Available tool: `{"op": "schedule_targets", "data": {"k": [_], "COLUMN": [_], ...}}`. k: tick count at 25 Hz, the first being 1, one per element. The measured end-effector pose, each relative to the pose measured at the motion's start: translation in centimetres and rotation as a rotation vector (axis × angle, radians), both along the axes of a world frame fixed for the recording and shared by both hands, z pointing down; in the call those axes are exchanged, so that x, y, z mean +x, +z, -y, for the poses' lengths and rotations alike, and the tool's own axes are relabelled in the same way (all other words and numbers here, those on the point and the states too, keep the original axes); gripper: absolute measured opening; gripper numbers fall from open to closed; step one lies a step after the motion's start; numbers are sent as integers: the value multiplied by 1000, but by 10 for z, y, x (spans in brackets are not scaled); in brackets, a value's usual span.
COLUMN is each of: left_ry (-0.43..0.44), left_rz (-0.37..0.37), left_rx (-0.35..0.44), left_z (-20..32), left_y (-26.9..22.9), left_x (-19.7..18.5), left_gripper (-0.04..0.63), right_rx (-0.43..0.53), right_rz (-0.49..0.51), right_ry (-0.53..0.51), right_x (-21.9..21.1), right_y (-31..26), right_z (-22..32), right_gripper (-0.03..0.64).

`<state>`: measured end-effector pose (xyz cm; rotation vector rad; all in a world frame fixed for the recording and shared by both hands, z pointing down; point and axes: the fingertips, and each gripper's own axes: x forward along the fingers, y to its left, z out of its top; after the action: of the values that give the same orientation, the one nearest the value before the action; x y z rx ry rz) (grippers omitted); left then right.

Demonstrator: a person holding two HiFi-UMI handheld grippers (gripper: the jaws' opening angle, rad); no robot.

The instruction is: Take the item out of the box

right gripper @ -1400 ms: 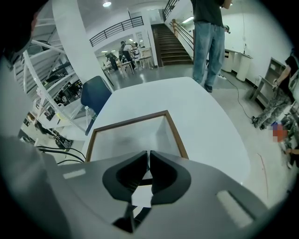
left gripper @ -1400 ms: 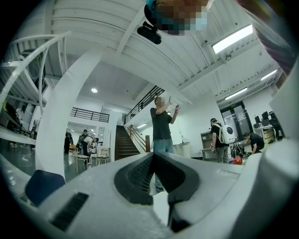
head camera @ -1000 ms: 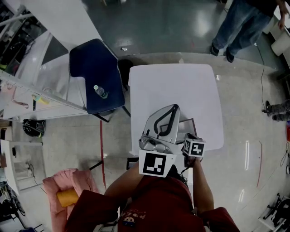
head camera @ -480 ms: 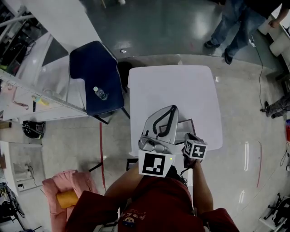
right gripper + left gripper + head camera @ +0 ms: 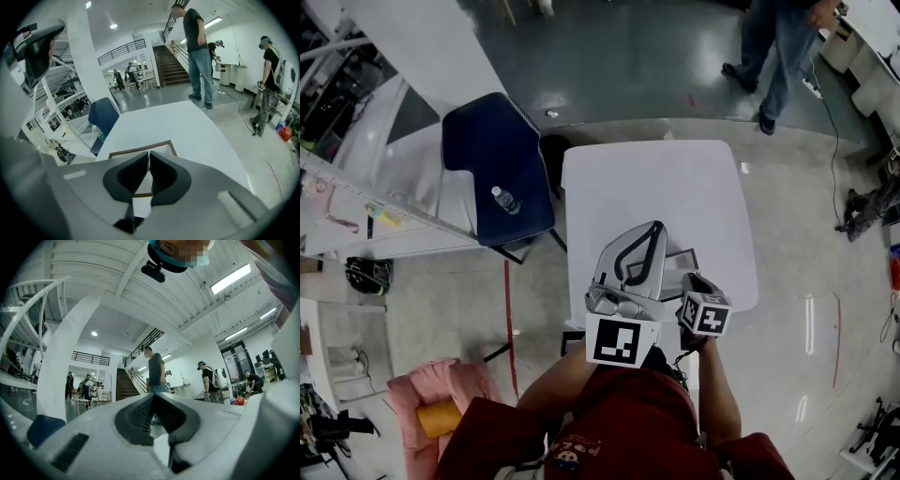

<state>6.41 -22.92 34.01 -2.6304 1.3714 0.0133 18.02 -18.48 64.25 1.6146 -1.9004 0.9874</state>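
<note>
A shallow brown-rimmed box (image 5: 686, 251) lies near the front edge of the white table (image 5: 656, 183). In the right gripper view its rim (image 5: 136, 149) shows just past the jaw tips and its inside looks white; I cannot make out an item in it. My right gripper (image 5: 149, 154) is shut and empty, held low in front of the box (image 5: 690, 283). My left gripper (image 5: 657, 228) is raised well above the table, to the left of the box. In its own view the left gripper (image 5: 153, 396) is shut on nothing and points level out into the hall.
A dark blue chair (image 5: 497, 159) with a water bottle (image 5: 504, 200) on it stands left of the table. A person (image 5: 773, 47) stands beyond the far right corner. Pink fabric (image 5: 441, 394) lies on the floor at my left. Other people (image 5: 157, 369) stand farther off.
Both grippers have stayed almost where they were. The person in the background has stepped farther away, and my head view has shifted slightly.
</note>
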Motion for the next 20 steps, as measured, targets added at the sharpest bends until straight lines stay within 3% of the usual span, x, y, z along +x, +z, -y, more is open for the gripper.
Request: {"op": "schedule_targets", "data": {"k": [20], "left_ry": [16], "left_rz": [-13], "left_rx": [30], "left_z": [-4], "left_y": [-11], "left_x": [5], "left_gripper": [3], "right_rx": [255], "right_rz": [-5], "right_ry": [-18], "right_x": [0], "right_y": [-105], "right_z": [20], "right_gripper": [15]}}
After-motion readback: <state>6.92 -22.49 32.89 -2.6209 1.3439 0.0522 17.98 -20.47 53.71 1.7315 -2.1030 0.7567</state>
